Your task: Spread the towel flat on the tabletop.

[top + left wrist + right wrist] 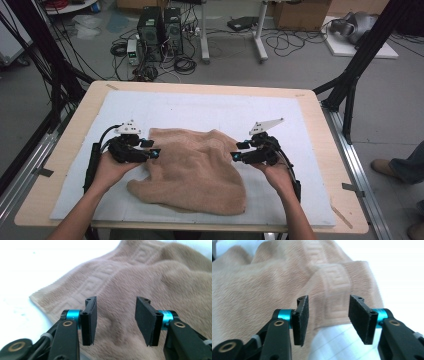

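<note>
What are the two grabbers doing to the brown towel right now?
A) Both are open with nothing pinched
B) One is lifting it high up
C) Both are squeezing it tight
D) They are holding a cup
A: the left gripper and right gripper both show their jaws apart, with the towel lying beyond them, unpinched.

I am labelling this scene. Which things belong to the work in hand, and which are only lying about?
In the work:
- tan towel
- left claw, open
- right claw, open
- white mat under the towel

Lying about:
- computer towers
- floor cables
- cardboard box
</note>
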`<state>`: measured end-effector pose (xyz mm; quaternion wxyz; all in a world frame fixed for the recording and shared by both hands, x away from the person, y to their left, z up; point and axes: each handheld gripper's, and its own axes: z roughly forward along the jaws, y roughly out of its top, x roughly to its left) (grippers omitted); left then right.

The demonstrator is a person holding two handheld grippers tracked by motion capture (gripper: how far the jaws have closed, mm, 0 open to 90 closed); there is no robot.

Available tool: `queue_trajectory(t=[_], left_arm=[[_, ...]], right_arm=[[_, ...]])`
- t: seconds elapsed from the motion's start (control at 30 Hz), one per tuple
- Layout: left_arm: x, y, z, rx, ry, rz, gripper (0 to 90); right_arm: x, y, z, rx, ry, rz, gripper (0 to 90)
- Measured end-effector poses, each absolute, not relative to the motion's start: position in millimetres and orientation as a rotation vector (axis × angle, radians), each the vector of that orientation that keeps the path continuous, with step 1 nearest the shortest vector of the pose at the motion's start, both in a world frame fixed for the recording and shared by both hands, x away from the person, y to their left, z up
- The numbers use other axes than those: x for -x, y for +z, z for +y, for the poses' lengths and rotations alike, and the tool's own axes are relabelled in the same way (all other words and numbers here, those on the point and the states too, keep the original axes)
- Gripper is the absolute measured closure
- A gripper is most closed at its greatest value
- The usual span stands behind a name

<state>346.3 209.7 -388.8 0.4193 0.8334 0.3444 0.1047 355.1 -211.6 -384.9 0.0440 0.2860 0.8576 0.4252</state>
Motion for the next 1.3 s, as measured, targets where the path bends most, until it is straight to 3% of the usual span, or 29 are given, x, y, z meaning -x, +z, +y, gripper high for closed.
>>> queue_trajectory(t=[0.53, 0.7, 0.8, 1.0, 1.3], left_arm=[[-384, -428, 206, -2.193, 0.254, 1.053, 51.0], [-383, -432, 203, -2.225, 0.333, 1.042, 61.4], [-383, -431, 202, -2.228, 0.345, 1.041, 66.9], [-382, -431, 200, -2.236, 0.364, 1.024, 84.4], [-379, -423, 204, -2.199, 0.37, 1.007, 87.8]], right_arm=[[-384, -435, -183, -0.935, 1.065, 2.704, 60.1], [-381, -434, -179, -0.901, 1.006, 2.689, 66.2], [-381, -434, -178, -0.918, 0.992, 2.674, 75.5], [-382, -433, -177, -0.889, 0.981, 2.688, 85.7], [-383, -423, -193, -0.891, 1.023, 2.686, 87.5]])
